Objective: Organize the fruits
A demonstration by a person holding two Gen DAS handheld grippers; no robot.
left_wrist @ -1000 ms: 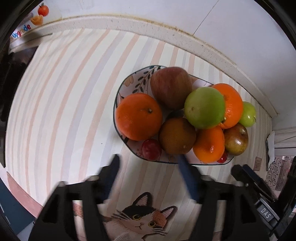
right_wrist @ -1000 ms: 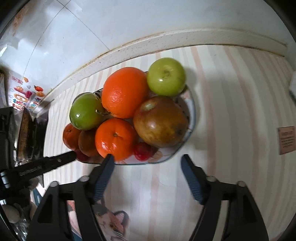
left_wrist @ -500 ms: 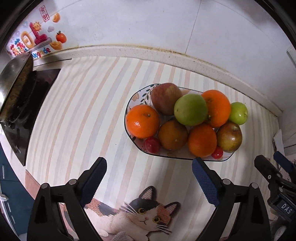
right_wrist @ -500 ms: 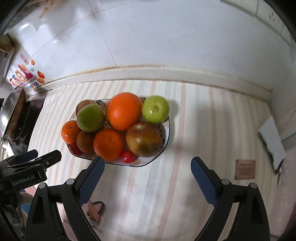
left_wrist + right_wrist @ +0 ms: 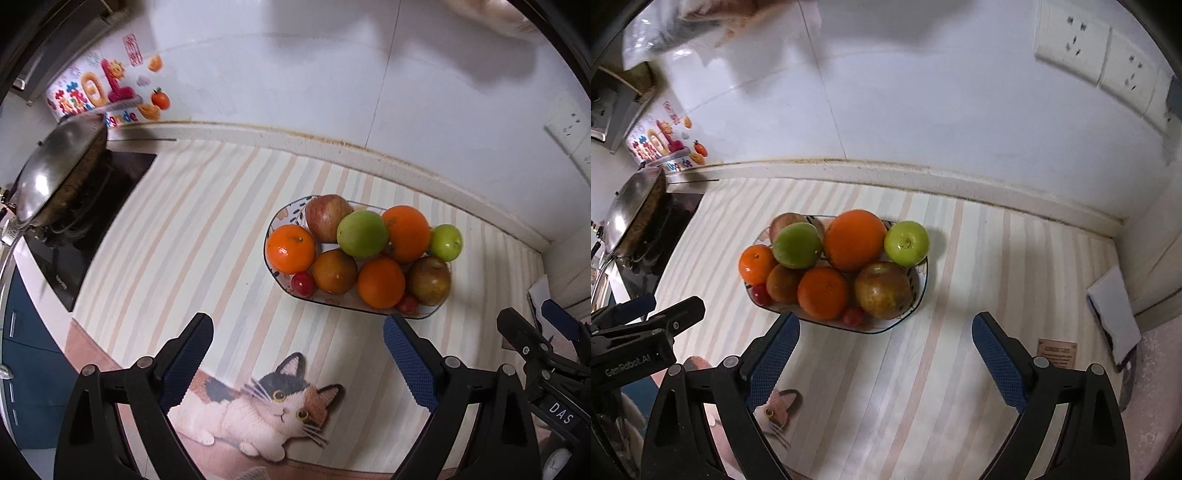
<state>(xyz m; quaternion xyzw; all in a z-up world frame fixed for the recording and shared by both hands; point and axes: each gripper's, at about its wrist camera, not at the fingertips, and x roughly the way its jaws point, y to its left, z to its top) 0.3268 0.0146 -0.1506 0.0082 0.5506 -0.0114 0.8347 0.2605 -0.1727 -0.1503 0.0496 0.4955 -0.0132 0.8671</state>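
A patterned oval plate [image 5: 274, 221] on the striped mat holds several fruits: oranges [image 5: 291, 248], a large green fruit [image 5: 362, 233], a small green apple [image 5: 446, 242], a red apple [image 5: 327, 217], brown pears and small red fruits. The plate also shows in the right wrist view [image 5: 923, 284]. My left gripper [image 5: 298, 334] is open and empty, held above the mat in front of the plate. My right gripper [image 5: 885, 332] is open and empty, also in front of the plate.
A stove with a steel wok [image 5: 55, 173] stands at the left. A cat picture [image 5: 273, 410] lies on the mat's near edge. The tiled wall with sockets [image 5: 1082, 48] runs behind. A white notepad [image 5: 1115, 310] lies at the right.
Both grippers have pulled back and up from the plate, so the fruits look smaller and more of the counter and wall shows. Both stay open.
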